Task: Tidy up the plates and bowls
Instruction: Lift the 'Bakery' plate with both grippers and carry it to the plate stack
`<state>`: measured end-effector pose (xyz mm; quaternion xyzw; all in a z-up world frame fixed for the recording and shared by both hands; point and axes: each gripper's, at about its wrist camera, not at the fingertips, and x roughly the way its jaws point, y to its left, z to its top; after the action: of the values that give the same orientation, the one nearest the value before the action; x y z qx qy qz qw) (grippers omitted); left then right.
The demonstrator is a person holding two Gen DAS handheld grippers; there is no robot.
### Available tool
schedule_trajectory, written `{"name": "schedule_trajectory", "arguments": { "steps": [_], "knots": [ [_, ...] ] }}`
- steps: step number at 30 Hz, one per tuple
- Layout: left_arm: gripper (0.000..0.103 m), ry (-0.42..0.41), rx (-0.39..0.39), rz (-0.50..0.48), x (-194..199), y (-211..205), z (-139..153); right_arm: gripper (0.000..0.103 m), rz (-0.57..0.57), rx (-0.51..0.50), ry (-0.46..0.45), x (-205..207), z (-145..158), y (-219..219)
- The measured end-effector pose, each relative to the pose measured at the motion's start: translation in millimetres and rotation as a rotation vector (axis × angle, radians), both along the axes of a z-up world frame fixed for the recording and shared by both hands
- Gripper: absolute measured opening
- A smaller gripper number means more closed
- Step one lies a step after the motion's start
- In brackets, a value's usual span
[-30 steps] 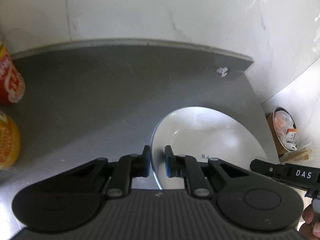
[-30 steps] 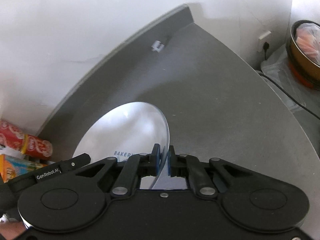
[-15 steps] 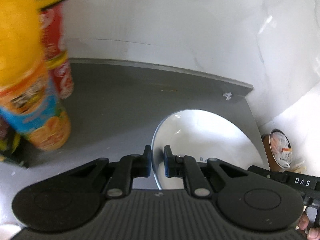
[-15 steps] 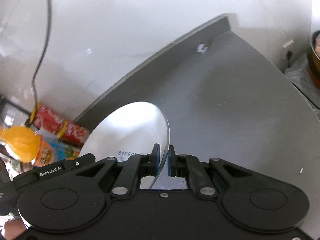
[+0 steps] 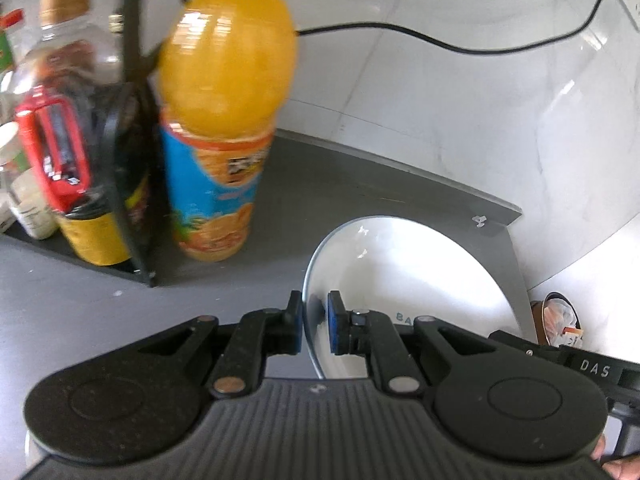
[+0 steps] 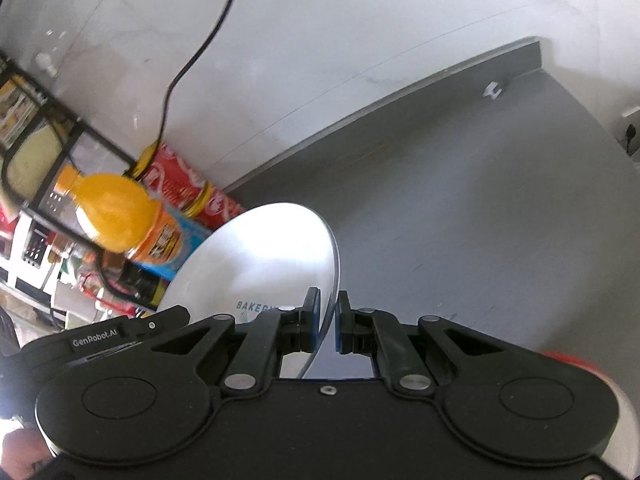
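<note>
While both grippers hold one plate: a white plate (image 5: 404,276) hangs edge-on above a grey counter (image 5: 340,184), gripped from two sides.
Left gripper: the left gripper (image 5: 315,328) has its blue-padded fingers pinched on the plate's rim, one pad on each face.
Right gripper: the right gripper (image 6: 329,320) nips the opposite rim of the same plate in the same way, its fingers nearly together with only the thin edge between them.
Plate: glossy and shallow, it carries blue lettering near the rim, readable as "BAKERY" from the right wrist view.
Counter: bare dark grey surface runs back to a white marbled wall (image 6: 360,20), with a small white clip (image 6: 494,90) near the far corner.
Left side: an orange juice bottle (image 5: 224,108) stands upright on the counter beside a black wire rack (image 5: 132,128) crowded with other bottles; red cans (image 6: 188,184) sit behind it.
Wall: a black cable (image 5: 440,42) trails across the marble.
Floor corner: a bin (image 5: 558,320) lined with a plastic bag sits below the counter's end.
Hand: fingertips (image 5: 618,470) show at the lower right edge.
</note>
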<state>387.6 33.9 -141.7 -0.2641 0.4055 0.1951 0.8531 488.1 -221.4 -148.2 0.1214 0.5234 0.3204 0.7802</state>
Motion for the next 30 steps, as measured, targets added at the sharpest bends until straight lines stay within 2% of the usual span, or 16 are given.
{"name": "schedule_trajectory", "arguments": {
  "steps": [6,15,30],
  "knots": [
    [0.01,-0.01,-0.027,-0.023,-37,24,2,0.007,-0.01,0.007,-0.006,-43,2,15],
    [0.01,-0.013,-0.02,-0.126,-86,52,-1,0.008,-0.052,-0.023,-0.036,-109,-1,32],
    [0.01,0.02,-0.033,-0.249,-141,69,-34,0.009,-0.11,-0.086,-0.048,-198,-19,44]
  ]
}}
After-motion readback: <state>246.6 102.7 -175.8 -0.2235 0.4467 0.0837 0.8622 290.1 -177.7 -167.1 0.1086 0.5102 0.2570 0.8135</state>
